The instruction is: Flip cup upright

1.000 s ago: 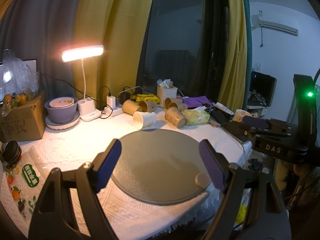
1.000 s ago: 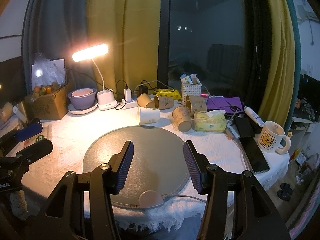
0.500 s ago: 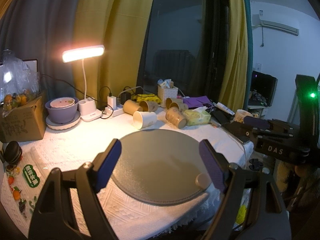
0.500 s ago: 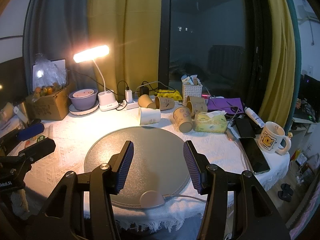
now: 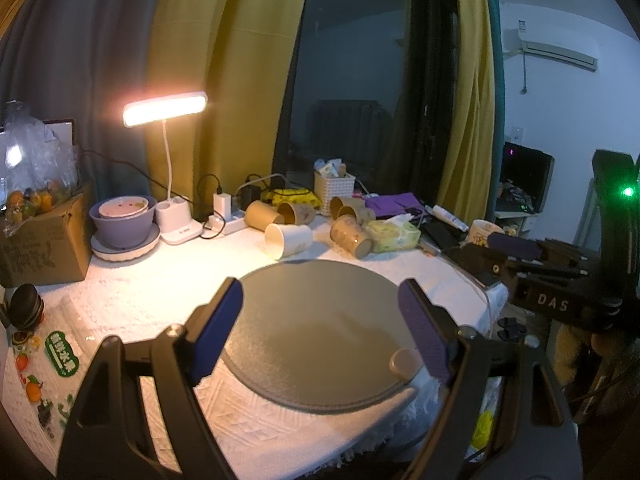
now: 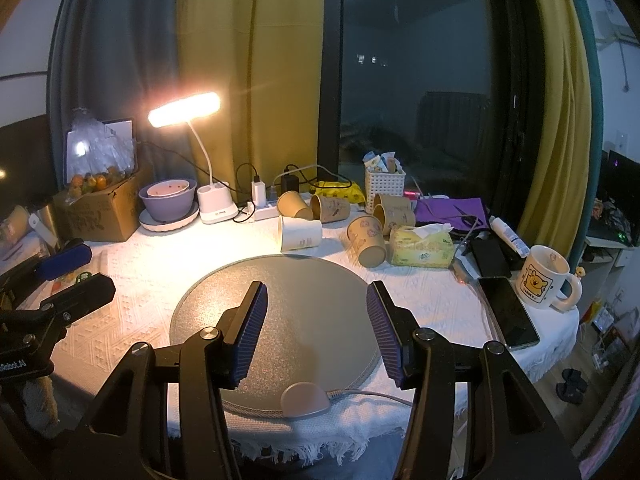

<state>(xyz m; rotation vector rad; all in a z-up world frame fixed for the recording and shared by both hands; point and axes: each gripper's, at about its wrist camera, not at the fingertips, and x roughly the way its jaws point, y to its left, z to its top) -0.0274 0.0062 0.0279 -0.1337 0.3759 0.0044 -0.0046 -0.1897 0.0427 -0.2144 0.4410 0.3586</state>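
Two grippers hang above a round table draped in a white woven cloth (image 6: 132, 280) with a raised diamond pattern and a fringed edge. At far left, a brown cardboard box (image 6: 100, 216) holds small oranges under clear plastic. Beside it, a lilac bowl (image 6: 168, 202) sits on a white plate, next to a lit desk lamp (image 6: 185, 110) with a slim curved neck and a blocky white base. The left gripper (image 5: 320, 328) has its blue ribbed pads spread wide, nothing between them. At centre lies a flat, round grey mat (image 6: 280, 304) with a fine grainy surface; a smooth pale tab (image 6: 305, 400) and a thin cable sit at its near edge. The right gripper (image 6: 316, 332) is likewise spread wide and empty over the mat. Just beyond the mat's far rim, the white paper cup (image 6: 301, 233) lies on its side, mouth toward the left. Several brown paper cups (image 6: 368, 240) lie tipped around it. Further right: a soft yellow tissue pack (image 6: 422, 246), a glossy black phone (image 6: 508, 312) and a ceramic mug (image 6: 544, 278) with a cartoon print.
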